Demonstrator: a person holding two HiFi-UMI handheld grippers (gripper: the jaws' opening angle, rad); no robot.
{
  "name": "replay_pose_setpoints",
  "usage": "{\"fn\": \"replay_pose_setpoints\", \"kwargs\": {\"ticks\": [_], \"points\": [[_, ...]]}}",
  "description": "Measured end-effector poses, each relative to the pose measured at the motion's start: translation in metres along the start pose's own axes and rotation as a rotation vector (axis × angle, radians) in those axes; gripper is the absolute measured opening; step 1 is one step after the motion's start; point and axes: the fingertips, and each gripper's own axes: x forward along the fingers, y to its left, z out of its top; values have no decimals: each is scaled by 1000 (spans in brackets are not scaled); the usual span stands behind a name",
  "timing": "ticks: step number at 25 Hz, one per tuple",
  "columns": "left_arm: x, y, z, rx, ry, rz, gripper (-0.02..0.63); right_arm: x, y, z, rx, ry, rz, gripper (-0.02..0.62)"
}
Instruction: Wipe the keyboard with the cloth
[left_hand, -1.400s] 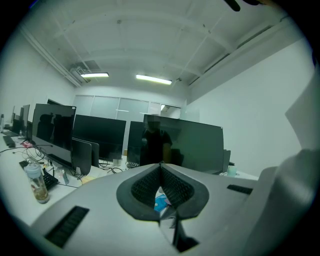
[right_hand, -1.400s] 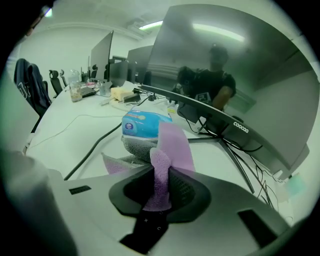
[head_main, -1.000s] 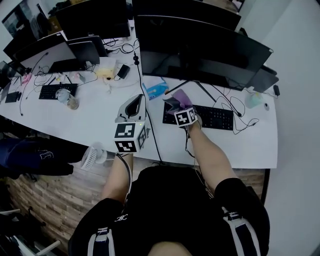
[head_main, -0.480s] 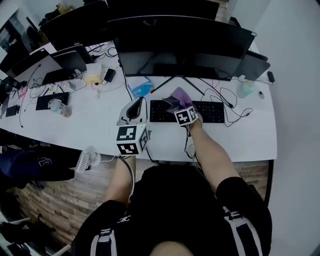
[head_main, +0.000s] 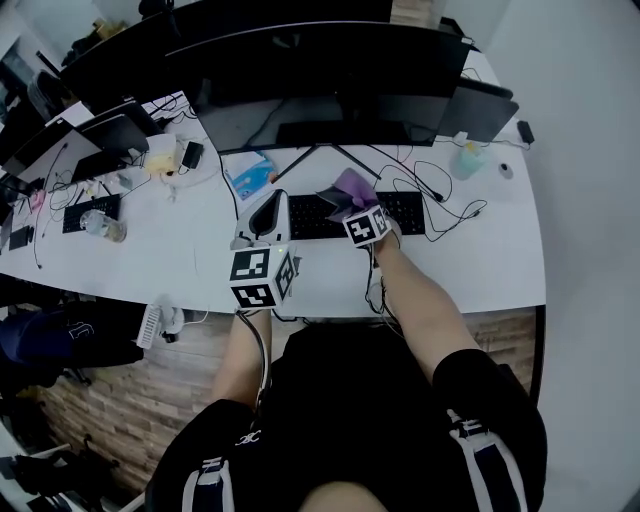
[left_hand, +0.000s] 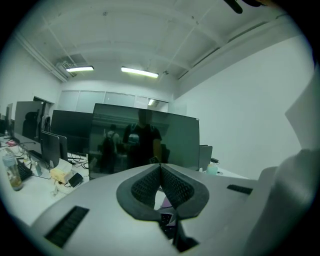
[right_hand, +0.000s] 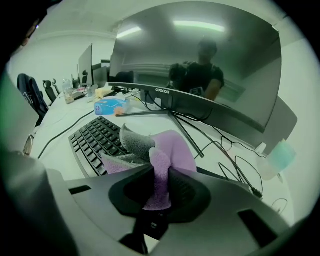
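The right gripper (head_main: 347, 203) (right_hand: 160, 172) has its jaws closed narrow on a soft purple cloth with a grey underside (head_main: 353, 186) (right_hand: 172, 144). The cloth is pinched in a fold between the pads, and the loose part spreads forward over the flat black keyboard (head_main: 408, 211) (right_hand: 92, 139). Whether the cloth touches the keys, I cannot tell.

The keyboard lies on the long white desk (head_main: 480, 265), in front of the wide curved black monitor (head_main: 330, 75) (right_hand: 200, 65).

The left gripper (head_main: 266, 212) (left_hand: 160, 172) has its jaws pressed together with nothing between them. It hangs near the left end of the keyboard.
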Motion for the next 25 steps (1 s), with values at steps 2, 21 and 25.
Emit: {"fn": "replay_pose_setpoints", "kwargs": {"ticks": [2, 21, 25], "points": [[3, -12, 0, 0, -2, 3, 18, -3, -11, -7, 4, 5, 10, 91], [15, -114, -7, -15, -21, 82, 18, -28, -110, -64, -92, -12, 55, 91], [12, -125, -10, -11, -14, 93, 18, -32, -123, -68, -96, -13, 59, 91]]}}
